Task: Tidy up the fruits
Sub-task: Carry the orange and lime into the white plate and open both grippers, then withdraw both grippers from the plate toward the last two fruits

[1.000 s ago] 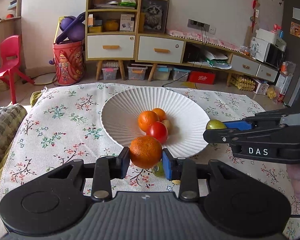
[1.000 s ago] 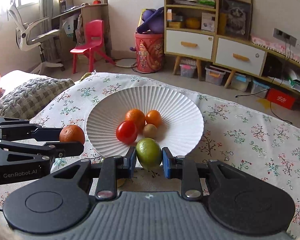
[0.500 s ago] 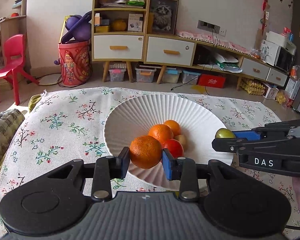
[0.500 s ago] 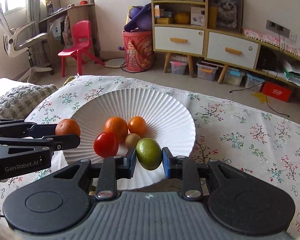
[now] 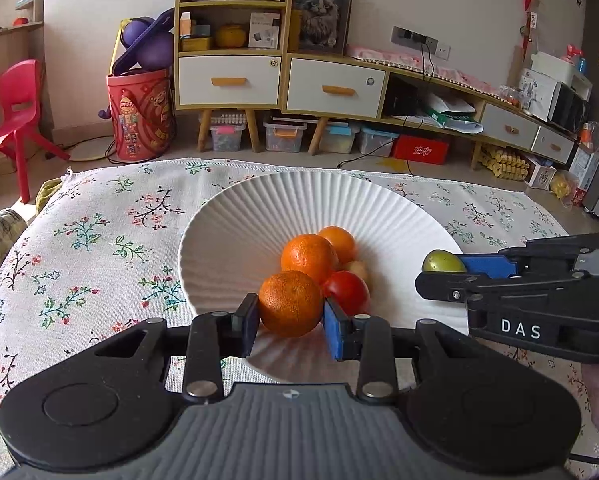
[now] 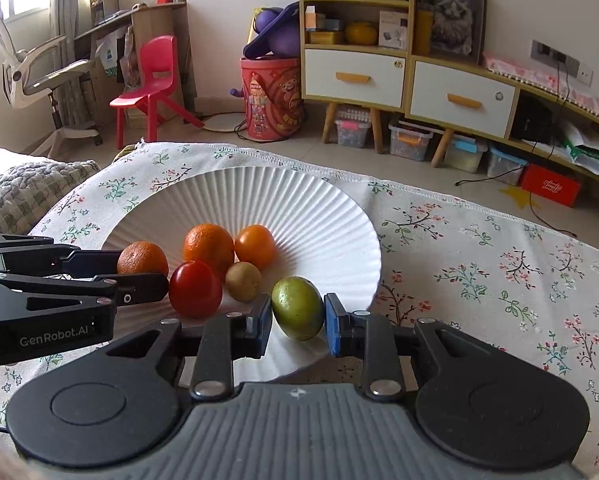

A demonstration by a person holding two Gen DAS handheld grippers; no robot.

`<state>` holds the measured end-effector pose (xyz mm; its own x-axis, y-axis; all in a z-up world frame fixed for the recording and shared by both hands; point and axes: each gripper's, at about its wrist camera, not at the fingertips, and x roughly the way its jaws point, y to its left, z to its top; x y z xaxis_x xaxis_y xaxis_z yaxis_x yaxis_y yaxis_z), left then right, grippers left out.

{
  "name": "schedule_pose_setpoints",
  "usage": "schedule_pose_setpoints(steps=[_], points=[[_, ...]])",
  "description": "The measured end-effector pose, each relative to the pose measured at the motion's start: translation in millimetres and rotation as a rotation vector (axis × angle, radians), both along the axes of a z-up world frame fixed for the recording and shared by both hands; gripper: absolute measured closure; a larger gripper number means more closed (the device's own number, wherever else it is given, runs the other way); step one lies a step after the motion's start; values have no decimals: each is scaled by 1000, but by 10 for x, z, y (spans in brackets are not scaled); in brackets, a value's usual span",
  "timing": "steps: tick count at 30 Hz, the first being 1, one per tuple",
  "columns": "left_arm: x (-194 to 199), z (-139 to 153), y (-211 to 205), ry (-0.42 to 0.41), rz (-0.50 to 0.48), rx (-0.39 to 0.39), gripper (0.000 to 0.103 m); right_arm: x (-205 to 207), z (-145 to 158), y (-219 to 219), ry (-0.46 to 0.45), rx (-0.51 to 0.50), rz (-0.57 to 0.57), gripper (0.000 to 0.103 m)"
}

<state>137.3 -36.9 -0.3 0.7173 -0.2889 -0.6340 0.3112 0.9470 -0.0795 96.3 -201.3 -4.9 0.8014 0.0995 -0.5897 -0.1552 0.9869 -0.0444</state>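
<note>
Both grippers over white plate [image 5: 235,240] w/ fruit – left gripper [image 5: 289,322] clamps orange [image 5: 290,303], right gripper [image 6: 297,322] clamps green fruit [image 6: 298,307], prob. ready to drop beside the pile

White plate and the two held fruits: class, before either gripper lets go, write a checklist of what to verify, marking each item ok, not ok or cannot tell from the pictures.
1. Left gripper clamps the orange between both pads: ok.
2. Right gripper clamps the green fruit between both pads: ok.
3. Orange is over the white plate, inside its near rim: ok.
4. Green fruit is over the plate: ok.
5. Bare plate directly under each fruit, away from the tomato and the pile: cannot tell.
6. Fruits low enough not to roll or bounce when released: cannot tell.
</note>
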Motion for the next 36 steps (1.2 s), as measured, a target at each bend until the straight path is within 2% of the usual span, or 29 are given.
schedule_pose_setpoints(steps=[6, 8, 14, 24, 36], points=[[-4, -19, -46, 0, -12, 1, 82, 10, -5, 6, -2, -3, 6, 77], [-12, -14, -53, -4, -10, 4, 79, 1, 7, 8, -4, -5, 3, 76], [-39, 60, -5, -17, -1, -9, 67, -15, 53, -19, -6, 20, -3, 68], [-185, 133, 78, -22, -8, -10, 57, -124, 140, 24, -18, 13, 4, 54], [-371, 156, 213, -14, -12, -11, 46, -277, 187, 50, -23, 9, 22, 45]])
